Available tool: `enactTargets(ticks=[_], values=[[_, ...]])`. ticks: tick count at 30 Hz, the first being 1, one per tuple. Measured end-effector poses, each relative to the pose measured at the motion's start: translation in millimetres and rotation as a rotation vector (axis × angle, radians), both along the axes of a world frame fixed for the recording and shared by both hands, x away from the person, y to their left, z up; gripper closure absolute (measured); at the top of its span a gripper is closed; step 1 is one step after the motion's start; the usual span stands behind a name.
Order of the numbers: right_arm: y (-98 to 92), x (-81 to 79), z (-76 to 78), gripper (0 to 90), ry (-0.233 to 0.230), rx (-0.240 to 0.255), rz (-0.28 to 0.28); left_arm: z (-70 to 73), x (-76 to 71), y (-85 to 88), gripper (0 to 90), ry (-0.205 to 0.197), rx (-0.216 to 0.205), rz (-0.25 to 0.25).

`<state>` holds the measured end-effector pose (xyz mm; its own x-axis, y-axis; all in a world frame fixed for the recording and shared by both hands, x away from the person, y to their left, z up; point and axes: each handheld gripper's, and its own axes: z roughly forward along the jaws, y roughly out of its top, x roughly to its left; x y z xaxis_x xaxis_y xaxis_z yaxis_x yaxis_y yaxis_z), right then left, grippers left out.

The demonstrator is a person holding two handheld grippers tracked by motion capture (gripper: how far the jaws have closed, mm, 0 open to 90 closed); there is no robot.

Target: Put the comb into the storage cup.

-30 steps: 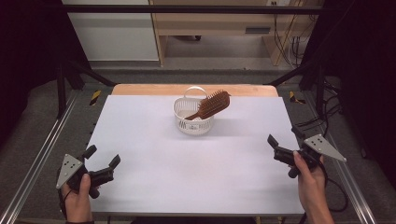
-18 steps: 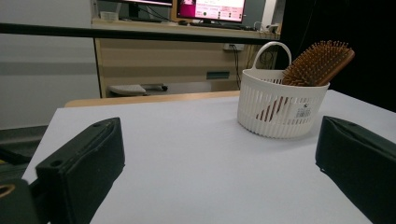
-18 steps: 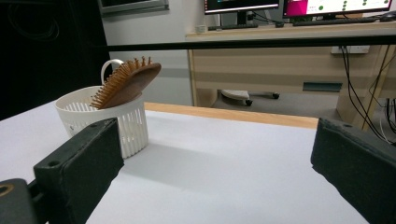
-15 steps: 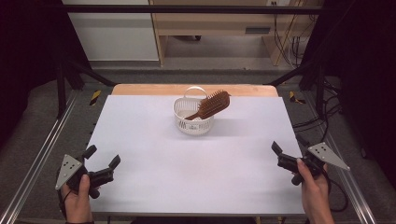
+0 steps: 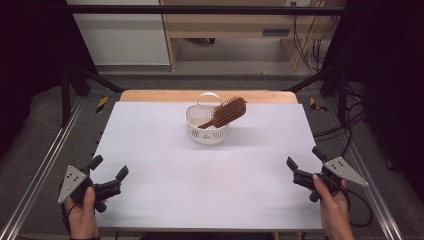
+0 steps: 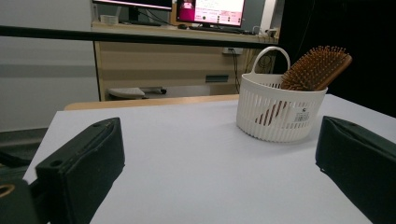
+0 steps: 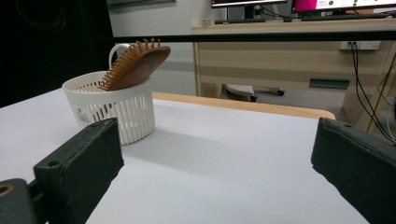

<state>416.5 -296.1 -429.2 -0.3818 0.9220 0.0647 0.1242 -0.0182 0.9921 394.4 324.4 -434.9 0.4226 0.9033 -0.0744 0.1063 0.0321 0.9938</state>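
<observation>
A small white slatted basket (image 5: 207, 131) with a loop handle stands at the far middle of the white table (image 5: 165, 180). A brown wooden hairbrush (image 5: 227, 112) leans in it, handle down, its head sticking out over the right rim. The basket (image 6: 279, 112) and brush (image 6: 314, 69) appear at the right of the left gripper view; in the right gripper view the basket (image 7: 112, 110) and brush (image 7: 135, 64) appear at the left. My left gripper (image 5: 108, 170) rests open at the near left corner. My right gripper (image 5: 305, 158) is open at the near right edge. Both hold nothing.
A wooden strip (image 5: 150, 95) runs along the table's far edge. Metal frame rails (image 5: 42, 167) flank both sides, with cables (image 5: 345, 130) on the floor at the right. A desk with monitors (image 6: 210, 9) stands beyond the table.
My right gripper has drawn back toward the near right edge of the table. The left gripper, basket and brush have stayed put.
</observation>
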Motion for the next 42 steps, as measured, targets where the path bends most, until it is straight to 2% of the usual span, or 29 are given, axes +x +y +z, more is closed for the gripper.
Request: enactTargets(ticks=[29,42], values=[[16.7,1.1,-9.7,2.2,0.022,-0.021,0.076,2.8,-2.9,-3.2,1.2,-0.034,-0.002,-0.024],[22.5,2.0,-12.7,2.2,0.029,-0.017,0.099,4.9,-5.4,-6.0,1.0,-0.065,0.006,-0.041]])
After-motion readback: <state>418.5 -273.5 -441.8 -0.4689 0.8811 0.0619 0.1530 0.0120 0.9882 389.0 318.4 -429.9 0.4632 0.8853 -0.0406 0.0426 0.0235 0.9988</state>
